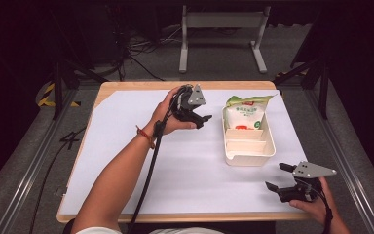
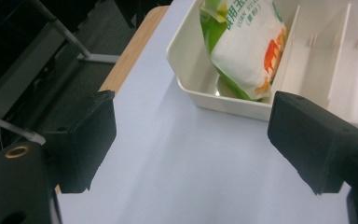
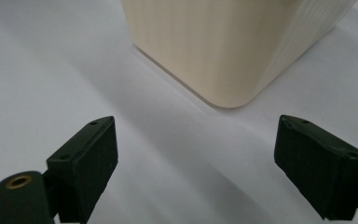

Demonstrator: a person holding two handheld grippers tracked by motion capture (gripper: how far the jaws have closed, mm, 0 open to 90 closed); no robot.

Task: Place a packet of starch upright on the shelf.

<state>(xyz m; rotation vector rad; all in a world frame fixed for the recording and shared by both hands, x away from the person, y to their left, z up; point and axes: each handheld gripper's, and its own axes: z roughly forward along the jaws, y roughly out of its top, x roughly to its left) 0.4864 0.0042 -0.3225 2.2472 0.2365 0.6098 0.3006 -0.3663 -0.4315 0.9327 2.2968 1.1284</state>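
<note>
Left gripper [image 1: 205, 118]: jaws wide apart, nothing between them, held just left of the cream tray [image 1: 269, 141], over the white sheet [image 1: 126, 146]. Right gripper [image 1: 278, 176]: jaws likewise wide and empty, near the table's front edge, close to the tray's near right corner. Green-and-white bag [image 1: 244, 114]: lies in the tray's far compartment, its top over the far rim, touching neither gripper.

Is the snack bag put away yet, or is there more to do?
Looks done: the green and white bag sits in the end compartment of the cream tray. Nothing's in hand: the left gripper and right gripper are open, empty. Two compartments are unfilled.
</note>
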